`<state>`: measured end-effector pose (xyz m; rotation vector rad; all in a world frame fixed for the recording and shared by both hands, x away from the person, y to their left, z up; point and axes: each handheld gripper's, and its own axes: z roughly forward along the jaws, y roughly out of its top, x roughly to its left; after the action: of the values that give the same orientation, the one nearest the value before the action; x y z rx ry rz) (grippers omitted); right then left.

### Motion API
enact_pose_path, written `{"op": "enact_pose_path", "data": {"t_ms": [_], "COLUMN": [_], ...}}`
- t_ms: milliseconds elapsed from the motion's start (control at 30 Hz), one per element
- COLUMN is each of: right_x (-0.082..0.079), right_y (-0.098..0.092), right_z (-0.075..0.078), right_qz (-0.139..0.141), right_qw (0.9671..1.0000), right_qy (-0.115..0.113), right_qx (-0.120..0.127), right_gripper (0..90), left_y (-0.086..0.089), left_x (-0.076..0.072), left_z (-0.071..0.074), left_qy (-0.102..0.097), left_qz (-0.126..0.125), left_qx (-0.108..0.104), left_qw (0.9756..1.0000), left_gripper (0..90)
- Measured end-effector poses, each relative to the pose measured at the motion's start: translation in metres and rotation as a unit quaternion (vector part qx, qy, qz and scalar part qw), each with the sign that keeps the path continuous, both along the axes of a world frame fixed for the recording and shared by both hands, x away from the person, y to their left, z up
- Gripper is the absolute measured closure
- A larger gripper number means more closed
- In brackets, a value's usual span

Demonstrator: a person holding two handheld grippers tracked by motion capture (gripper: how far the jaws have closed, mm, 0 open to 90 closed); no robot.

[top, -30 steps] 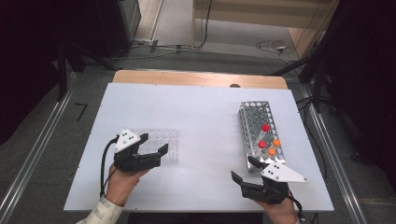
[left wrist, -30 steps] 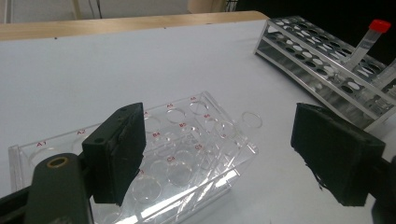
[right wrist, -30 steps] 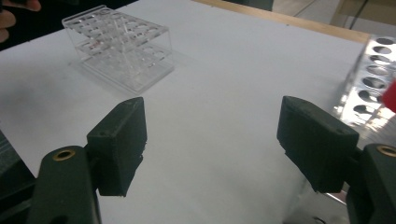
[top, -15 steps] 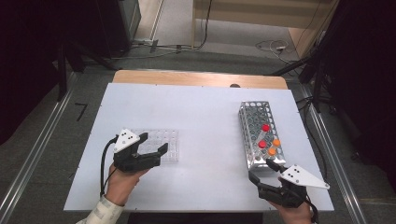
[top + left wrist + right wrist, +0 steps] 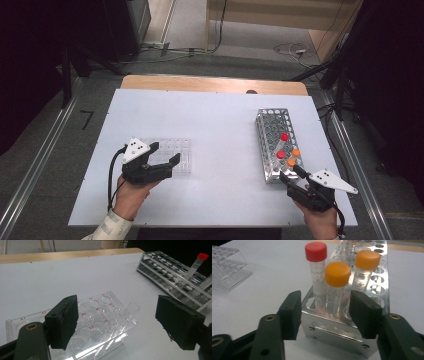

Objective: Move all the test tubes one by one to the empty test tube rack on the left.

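Plastic tubes, light and slick

High view: rack (image 5: 275, 145) near the bench's (image 5: 220, 115) right edge; bare room mid-bench.

Left gripper view: left gripper (image 5: 115, 322) spread wide over the clear tray (image 5: 82, 325), gripping nothing.

Right gripper view: right gripper (image 5: 325, 315), half-spread and just narrowing, brackets the rack's end below the nearest orange tube (image 5: 336, 287), untouched. Probably best taken under its cap.

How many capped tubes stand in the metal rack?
4, all in the near part of the metal rack: red-capped tubes, orange-capped tubes. None seems hidden.
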<state>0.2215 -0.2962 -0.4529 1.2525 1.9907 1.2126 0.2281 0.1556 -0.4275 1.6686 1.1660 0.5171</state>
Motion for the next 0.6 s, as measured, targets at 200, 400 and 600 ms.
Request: {"op": "enact_pose_path", "data": {"t_ms": [200,400,600], "right_x": [0.008,0.011,0.015], "right_y": [-0.004,-0.002,-0.003], "right_z": [-0.005,-0.008,-0.009], "right_qz": [-0.007,-0.006,-0.005], "right_qw": [0.9999,1.0,1.0], "right_qy": [0.005,0.004,0.002], "right_qx": [0.005,0.001,0.007], "right_gripper": [55.6,61.9,71.0], "left_y": [0.001,0.0,-0.001], "left_x": [0.0,0.0,0.0], "left_z": [0.001,0.001,0.001], "left_qy": [0.0,-0.002,-0.001], "left_qz": [0.001,0.0,0.0], "left_qx": [0.0,-0.001,0.001], "left_qw": [1.0,1.0,1.0], "left_gripper": [19.3,19.8,19.9]}}
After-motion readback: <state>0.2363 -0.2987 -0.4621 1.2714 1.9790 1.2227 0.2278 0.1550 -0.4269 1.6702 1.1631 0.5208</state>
